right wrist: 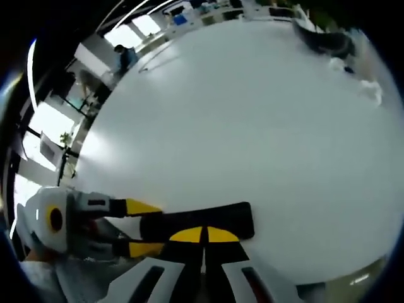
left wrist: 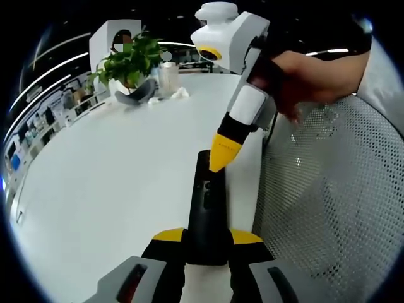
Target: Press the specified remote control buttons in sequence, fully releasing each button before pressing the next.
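The remote control lay lengthwise between the left gripper's yellow-tipped jaws, clamped at its near end, its long axis running straight ahead over the white table. The right gripper came down from above with its jaws closed together into one point, empty, the tip touching the remote's far half. In the right gripper view the remote control ran crosswise under the tip; which button lay beneath could not be made out.

Black slim remote control, long bar shape, small buttons along its top face. Lies lengthwise over the white table, near its edge. Near end clamped between yellow-tipped jaws; a yellow tip touches the far end. Right gripper view: remote lies crosswise.
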